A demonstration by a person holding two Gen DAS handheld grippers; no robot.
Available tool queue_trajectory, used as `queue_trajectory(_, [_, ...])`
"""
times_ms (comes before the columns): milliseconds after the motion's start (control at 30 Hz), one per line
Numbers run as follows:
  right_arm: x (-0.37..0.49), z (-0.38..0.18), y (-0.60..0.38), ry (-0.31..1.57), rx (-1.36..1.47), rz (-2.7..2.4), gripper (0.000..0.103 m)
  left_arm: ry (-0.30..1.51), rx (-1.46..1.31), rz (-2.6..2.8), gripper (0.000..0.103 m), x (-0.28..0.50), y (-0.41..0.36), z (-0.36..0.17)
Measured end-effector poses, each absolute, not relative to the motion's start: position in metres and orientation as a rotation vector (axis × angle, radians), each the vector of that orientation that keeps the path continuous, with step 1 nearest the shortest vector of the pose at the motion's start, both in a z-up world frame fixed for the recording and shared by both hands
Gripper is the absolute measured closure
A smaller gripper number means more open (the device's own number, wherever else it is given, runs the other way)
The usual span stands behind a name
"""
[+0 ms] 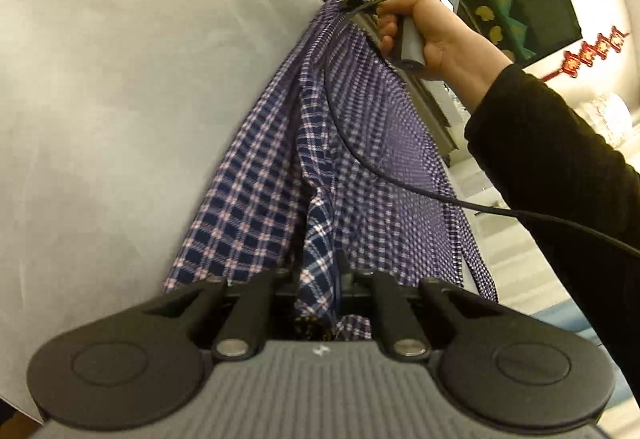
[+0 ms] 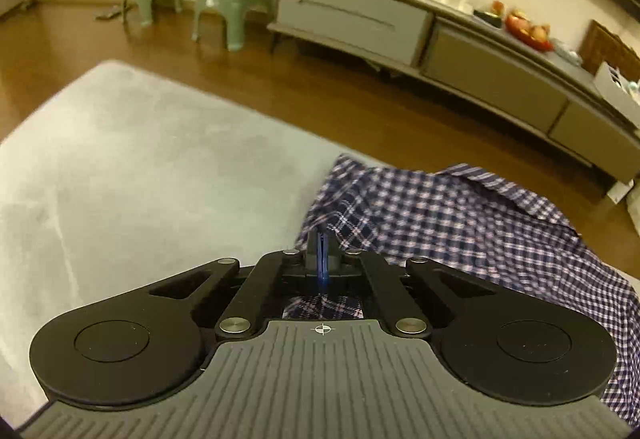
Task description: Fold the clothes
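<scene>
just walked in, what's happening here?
A person is folding a plaid shirt over a grey mat, with handheld tongs in each hand. The left tongs are shut on one bunch of the fabric, and the right tongs are shut on another edge. In the left wrist view the shirt is stretched between the two, lifted partly off the mat, and the person's hand grips the right tool's handle. No fold is laid down yet.
</scene>
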State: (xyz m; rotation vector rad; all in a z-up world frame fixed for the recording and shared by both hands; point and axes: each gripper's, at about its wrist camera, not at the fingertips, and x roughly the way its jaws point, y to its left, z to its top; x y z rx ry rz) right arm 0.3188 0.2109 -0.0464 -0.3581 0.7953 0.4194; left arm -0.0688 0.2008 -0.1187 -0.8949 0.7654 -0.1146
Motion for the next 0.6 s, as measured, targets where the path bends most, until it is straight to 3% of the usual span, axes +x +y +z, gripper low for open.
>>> queue_trajectory(167, [0.318,-0.072,0.216,0.808,-0.386,0.464,0.103,0.776,-0.892,-0.100,0.093,-0.068,0.201,-0.122])
queue_trajectory(233, [0.318,-0.072,0.208,0.805,-0.342,0.496,0.098,0.776,-0.876,-0.101,0.093,-0.066,0.199,-0.121])
queue_trajectory(267, [0.318,-0.070,0.203,0.805,-0.317,0.509,0.092,0.778,-0.868,-0.102,0.093,-0.064,0.198,-0.121])
queue_trajectory(367, [0.303,-0.038,0.170,0.777,-0.178,0.523,0.052,0.781,-0.858,-0.109,0.092,-0.062,0.199,-0.122])
queue_trajectory(600, [0.169,0.009,0.074,0.723,-0.039,0.630,0.050,0.779,-0.918,-0.122,0.091,-0.067,0.210,-0.130])
